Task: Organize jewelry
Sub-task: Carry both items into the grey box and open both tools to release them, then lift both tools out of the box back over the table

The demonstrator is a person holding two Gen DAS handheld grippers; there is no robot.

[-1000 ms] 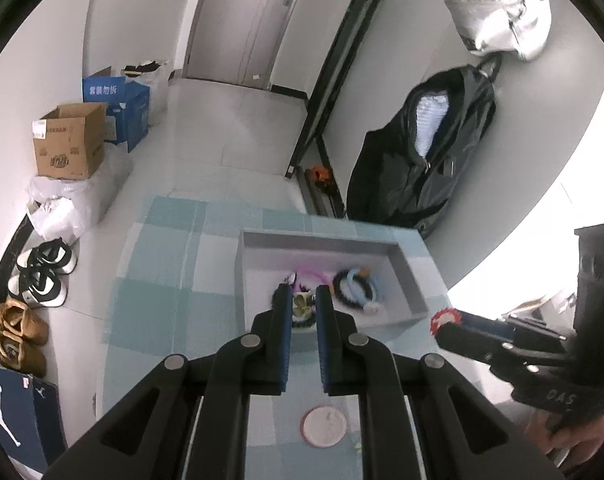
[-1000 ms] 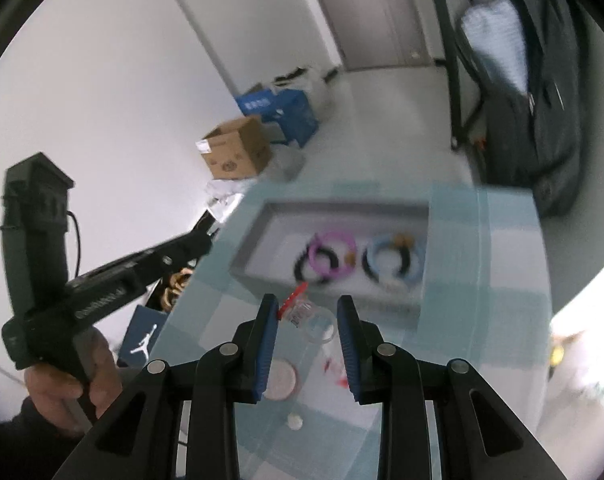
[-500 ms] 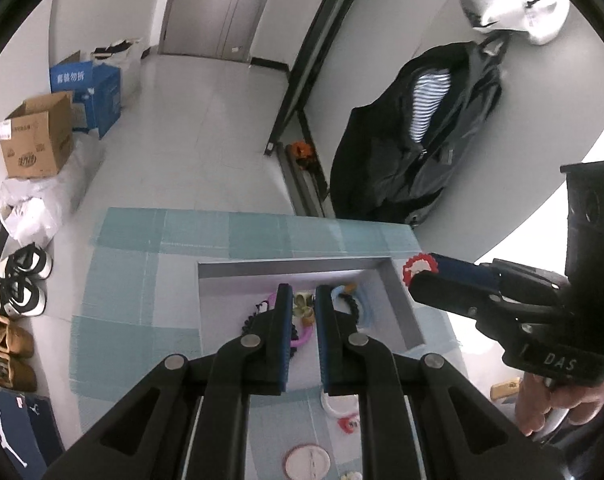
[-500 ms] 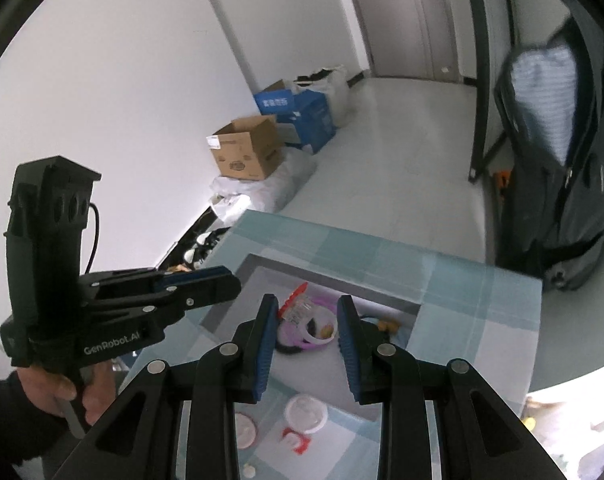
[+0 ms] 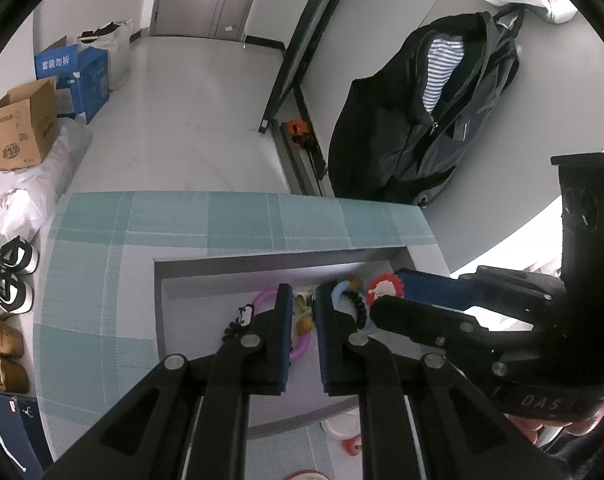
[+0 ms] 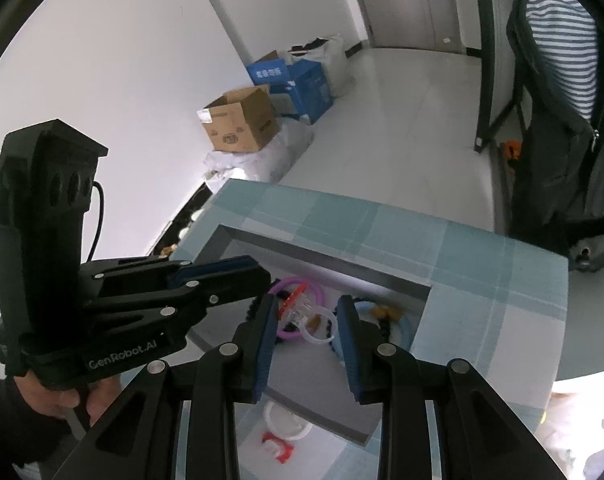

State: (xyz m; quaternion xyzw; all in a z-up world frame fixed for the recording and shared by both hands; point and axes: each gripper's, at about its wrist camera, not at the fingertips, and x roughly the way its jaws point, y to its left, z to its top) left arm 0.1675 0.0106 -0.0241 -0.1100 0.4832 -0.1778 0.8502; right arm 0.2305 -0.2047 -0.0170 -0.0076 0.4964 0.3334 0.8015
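Both grippers over the grey tray [image 5: 262,262] now, pointing down into it. My left gripper [image 5: 304,312] has its fingers pinched nearly together; a small greenish-orange charm [image 5: 304,314] shows in the narrow slit, but I can't tell if the pads actually press it. My right gripper [image 6: 306,320] is clamped on a clear ring w/ red-topped ornament [image 6: 302,306].

Left cam shows what right cam doesn't: the round red-and-white face of that ornament, at the right gripper's tip, plus shoes [image 5: 8,276] lined up on the floor left of the table. Right cam gives more of the tray contents: purple ring [image 6: 298,286], blue ring [image 6: 402,320] w/ black beads, & the left gripper from the side, fingers together. In front of the tray on the checked cloth [image 6: 482,280]: white lid [image 6: 284,420], red bit [image 6: 278,446].
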